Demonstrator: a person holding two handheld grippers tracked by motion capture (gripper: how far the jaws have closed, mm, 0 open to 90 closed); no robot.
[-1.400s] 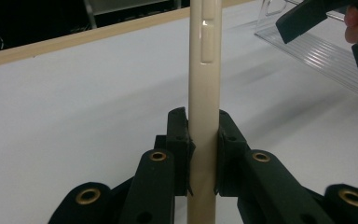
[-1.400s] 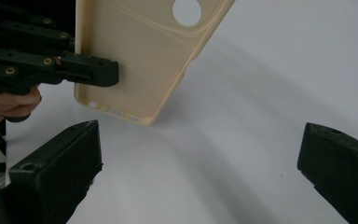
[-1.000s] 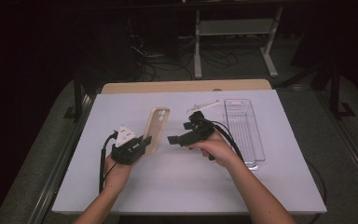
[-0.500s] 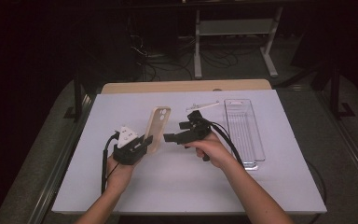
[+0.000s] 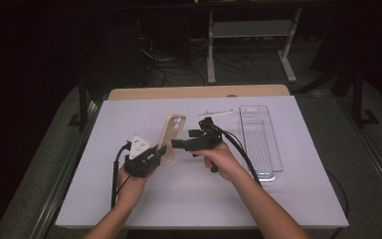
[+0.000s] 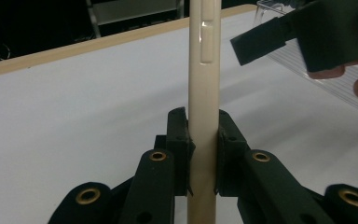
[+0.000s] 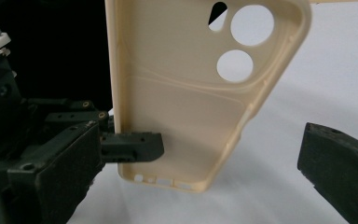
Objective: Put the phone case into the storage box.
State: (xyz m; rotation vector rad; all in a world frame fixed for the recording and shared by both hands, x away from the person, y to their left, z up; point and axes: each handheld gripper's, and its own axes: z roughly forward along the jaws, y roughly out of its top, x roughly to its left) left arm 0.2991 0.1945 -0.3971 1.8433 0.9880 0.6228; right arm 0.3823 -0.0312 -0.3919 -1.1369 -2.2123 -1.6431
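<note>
Our fingers (image 6: pixel 179 140) are matte black with brass-ringed screw holes behind them; black cables (image 5: pixel 115 172) trail; our forearms are bare.

I find no legible text, label, brand, number or sign in any view. The cream phone case (image 7: pixel 186 107) carries no print I can read on its inner face or its edge. The clear tray (image 5: pixel 260 142) and the white worktop (image 5: pixel 199 199) bear no markings I can make out.
</note>
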